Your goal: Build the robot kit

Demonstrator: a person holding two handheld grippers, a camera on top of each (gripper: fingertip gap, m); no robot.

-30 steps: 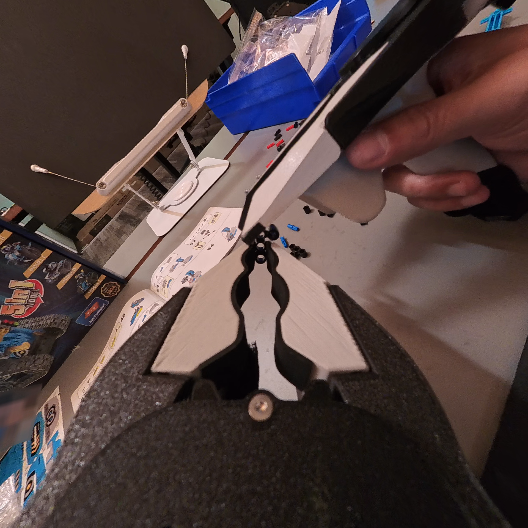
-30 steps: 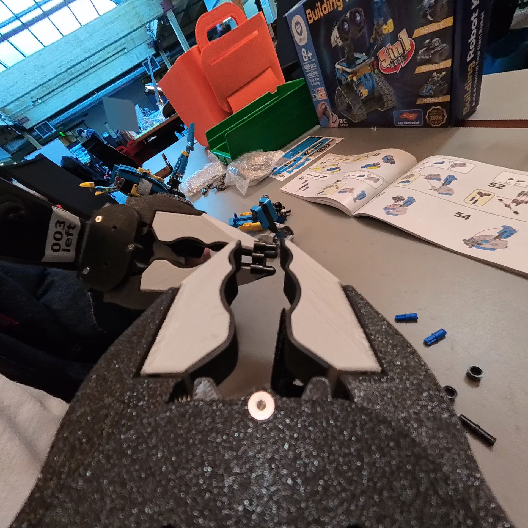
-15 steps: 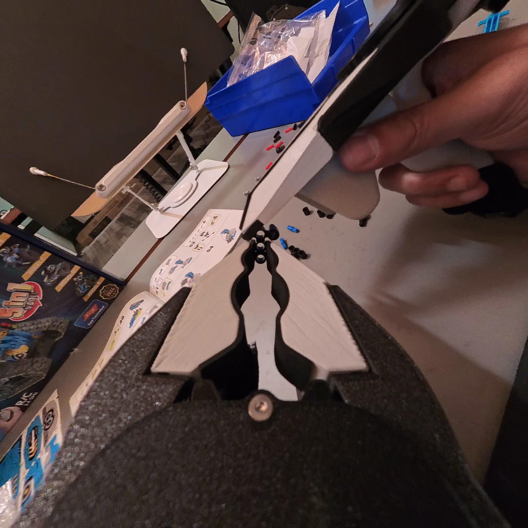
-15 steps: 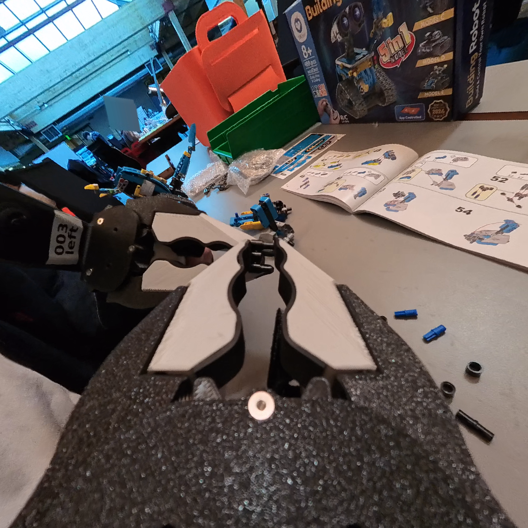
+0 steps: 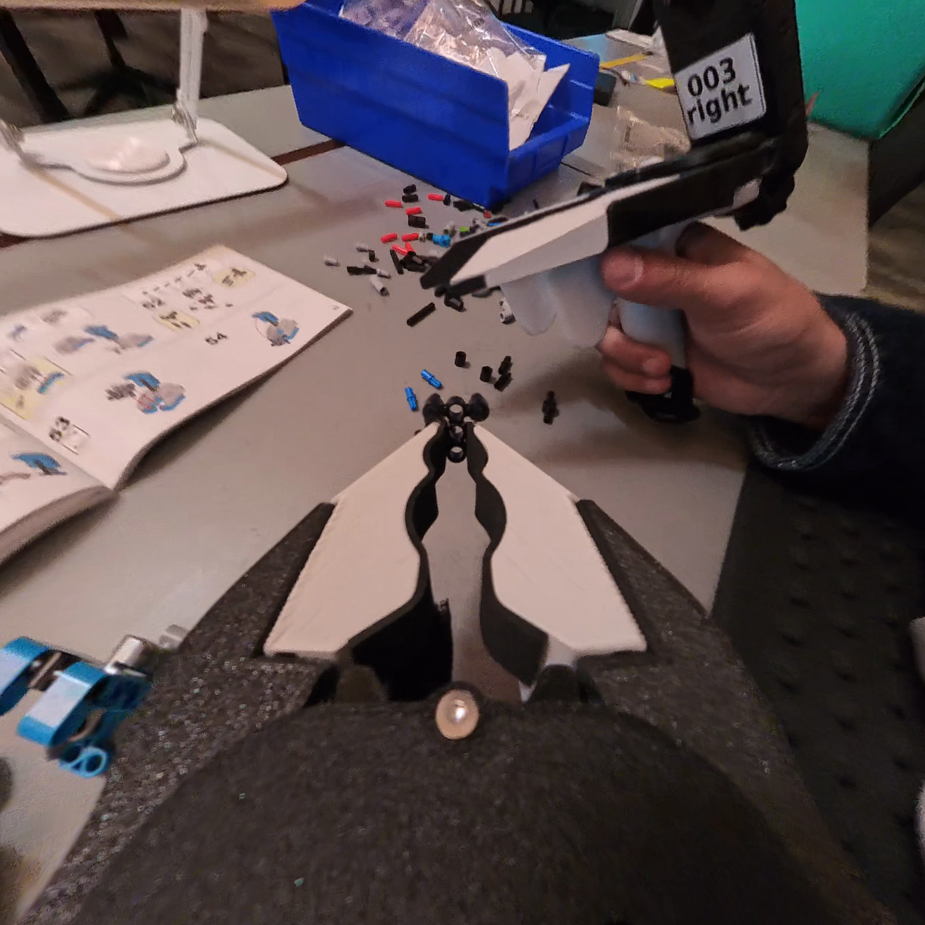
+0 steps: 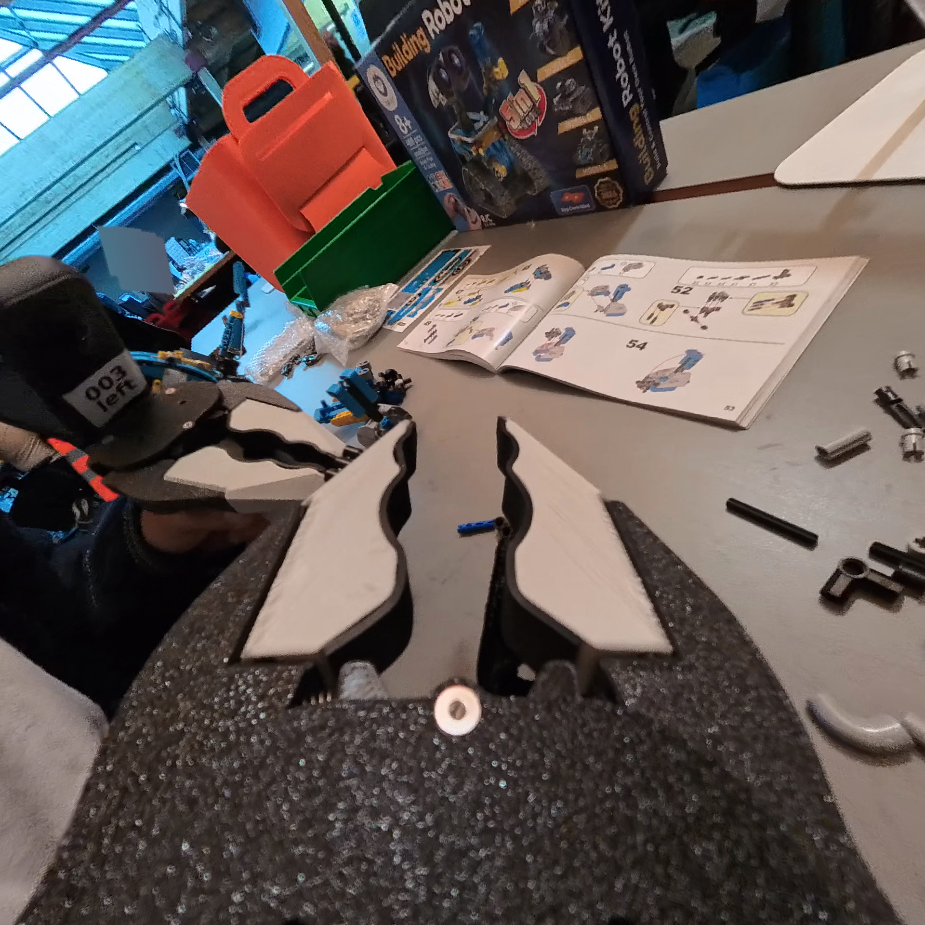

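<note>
A: What did the left tongs (image 5: 454, 425) hold?

B: They were clenched on a small black connector (image 5: 455, 419), pinched at the very tips above the bench (image 5: 625, 480).

A: And the right tongs (image 6: 455, 430)?

B: Released, nothing between the fingers. Black pins (image 6: 772, 522) lay to their right, the booklet (image 6: 650, 330) ahead.

A: Any advice?

B: I'd judge the grip shallow; steady pressure would stop the connector twisting.
</note>
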